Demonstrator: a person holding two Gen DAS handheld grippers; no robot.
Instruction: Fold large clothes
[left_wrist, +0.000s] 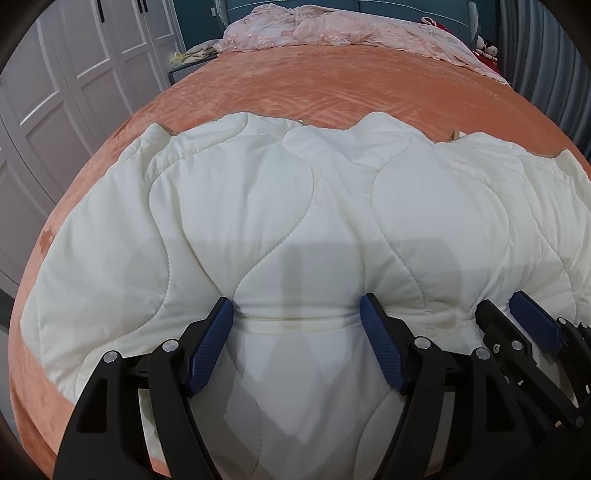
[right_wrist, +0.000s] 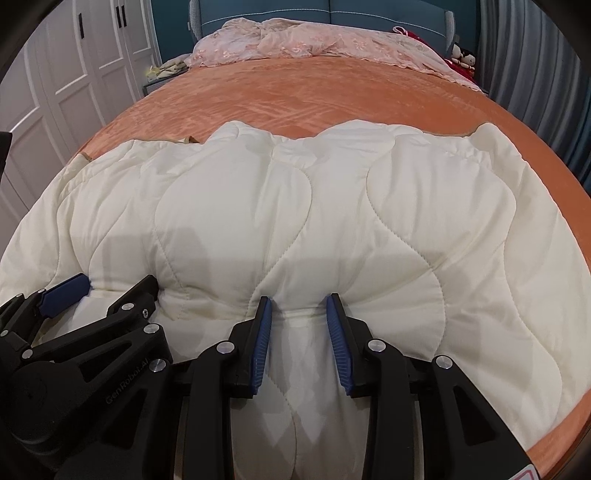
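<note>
A large white quilted garment (left_wrist: 295, 206) lies spread across the orange bed; it also fills the right wrist view (right_wrist: 295, 206). My left gripper (left_wrist: 297, 314) is open, its blue pads pressed into the near folded edge with padding bulging between them. My right gripper (right_wrist: 299, 306) is partly open, its pads squeezing a ridge of the same near edge. Each gripper shows in the other's view: the right gripper (left_wrist: 498, 310) sits close on the right, the left gripper (right_wrist: 122, 288) close on the left.
The orange bedspread (left_wrist: 332, 88) stretches beyond the garment. Pink lace bedding (left_wrist: 332, 33) is heaped at the blue headboard. White wardrobe doors (left_wrist: 74, 81) stand on the left, grey curtains (left_wrist: 546, 55) on the right. Soft toys (right_wrist: 463, 59) sit at the far right corner.
</note>
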